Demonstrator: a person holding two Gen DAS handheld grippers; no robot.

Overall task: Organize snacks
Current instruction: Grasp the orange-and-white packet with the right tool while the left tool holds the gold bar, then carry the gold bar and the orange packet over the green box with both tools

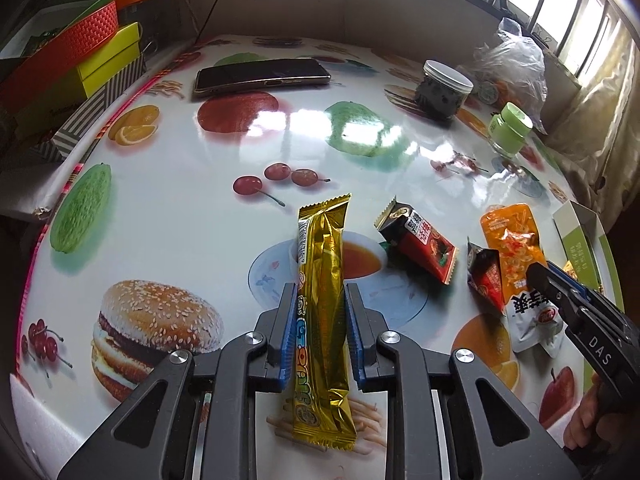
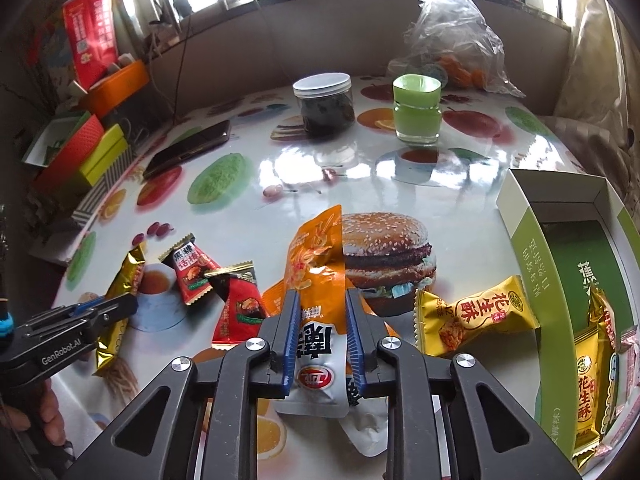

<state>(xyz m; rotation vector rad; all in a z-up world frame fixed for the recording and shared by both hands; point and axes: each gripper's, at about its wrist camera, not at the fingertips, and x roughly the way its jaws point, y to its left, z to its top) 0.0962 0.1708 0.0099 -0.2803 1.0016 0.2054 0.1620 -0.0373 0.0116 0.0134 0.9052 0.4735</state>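
Snacks lay scattered on the table (image 2: 460, 184). My left gripper (image 1: 318, 308) was clenched on the gold stick pack (image 1: 322, 280); my right gripper (image 2: 320, 316) pinched the orange pouch (image 2: 316, 276). Pickup step, I judged. Next: lift both, carry into the green box (image 2: 532, 264) at right.

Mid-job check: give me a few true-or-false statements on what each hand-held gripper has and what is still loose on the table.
1. The left hand-held gripper is shut on the long gold snack stick. True.
2. The right hand-held gripper is empty. False: its pads press the orange and white pouch.
3. The green box is empty. False: it holds snack packets.
4. A yellow peanut candy packet lies on the table beside the box. True.
5. The phone lies inside the box. False: it lies on the table.
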